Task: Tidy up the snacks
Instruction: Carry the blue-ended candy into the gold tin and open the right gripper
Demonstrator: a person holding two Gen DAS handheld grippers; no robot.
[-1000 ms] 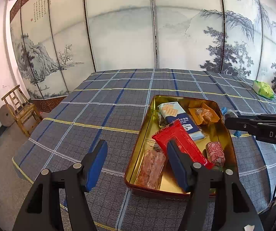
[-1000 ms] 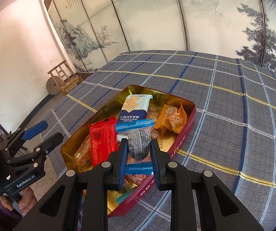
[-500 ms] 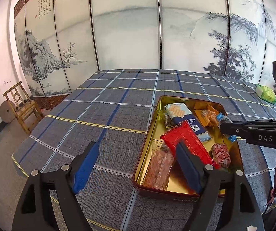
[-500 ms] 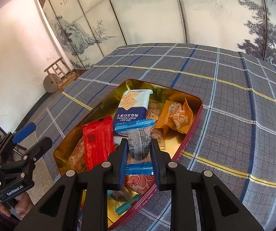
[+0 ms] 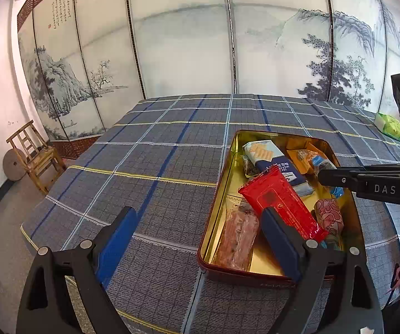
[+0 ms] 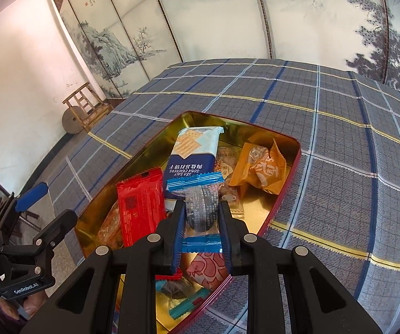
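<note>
A gold-lined tin (image 5: pixel 222 194) (image 6: pixel 155 144) with a dark red outer wall lies on the checked tablecloth and holds several snacks: a red packet (image 5: pixel 280 203) (image 6: pixel 140 203), a blue and white cracker pack (image 5: pixel 272 161) (image 6: pixel 194 158), an orange wrapped sweet (image 6: pixel 261 167) and a pink patterned one (image 5: pixel 329 214). My right gripper (image 6: pixel 201 217) is shut on a clear wrapper with blue ends (image 6: pixel 200 203), held above the tin. My left gripper (image 5: pixel 197 236) hangs near the tin's front edge, its jaws opening with nothing between them.
A green packet (image 5: pixel 389 123) lies at the table's far right. A wooden chair (image 5: pixel 33 156) and a round stone stand on the floor to the left. Painted folding screens close off the back. The cloth left of the tin is bare.
My left gripper's jaws have spread wider apart. The right gripper, still holding the blue-ended wrapper, has come slightly lower over the tin.
</note>
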